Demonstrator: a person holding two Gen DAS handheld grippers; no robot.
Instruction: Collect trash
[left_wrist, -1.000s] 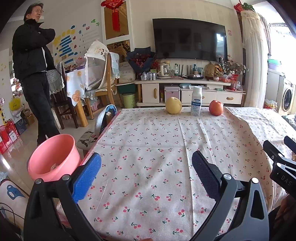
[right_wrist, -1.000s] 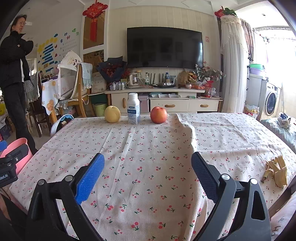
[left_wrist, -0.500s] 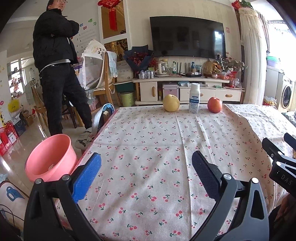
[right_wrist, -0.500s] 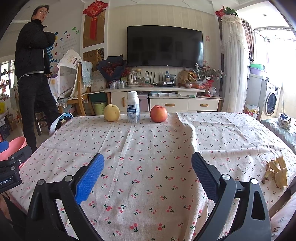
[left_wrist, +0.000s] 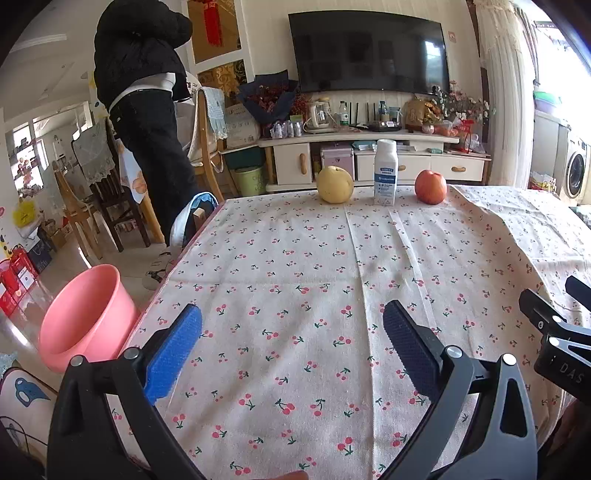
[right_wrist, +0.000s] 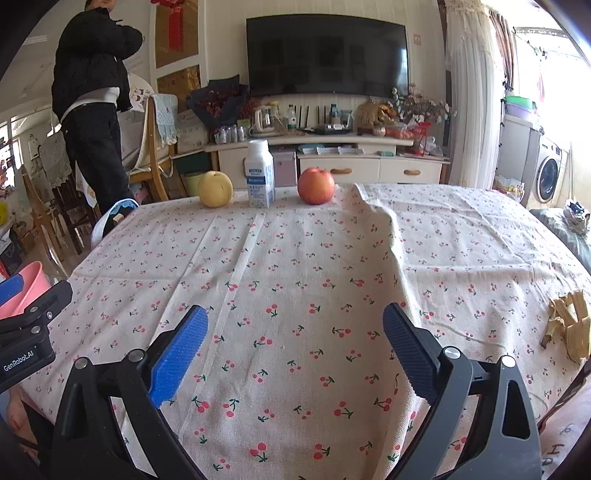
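A banana peel (right_wrist: 569, 326) lies near the table's right edge, to the right of my right gripper (right_wrist: 295, 345), which is open and empty over the cherry-print tablecloth (right_wrist: 314, 266). A pink bucket (left_wrist: 83, 314) stands on the floor off the table's left edge, left of my left gripper (left_wrist: 291, 349), also open and empty. At the far edge stand a yellow pear (left_wrist: 334, 184), a white bottle (left_wrist: 385, 171) and a red apple (left_wrist: 430, 186); the same pear (right_wrist: 215, 188), bottle (right_wrist: 260, 173) and apple (right_wrist: 316, 185) show in the right wrist view.
A person in black (left_wrist: 144, 107) stands by wooden chairs (left_wrist: 207, 147) at the table's far left corner. A TV cabinet (left_wrist: 369, 158) lines the back wall. The cloth has a raised fold (right_wrist: 384, 221) on the right half. A washing machine (right_wrist: 548, 173) is far right.
The person in black has walked rightward, closer to the table's far left corner. Both grippers have stayed open and nearly still over the cloth.
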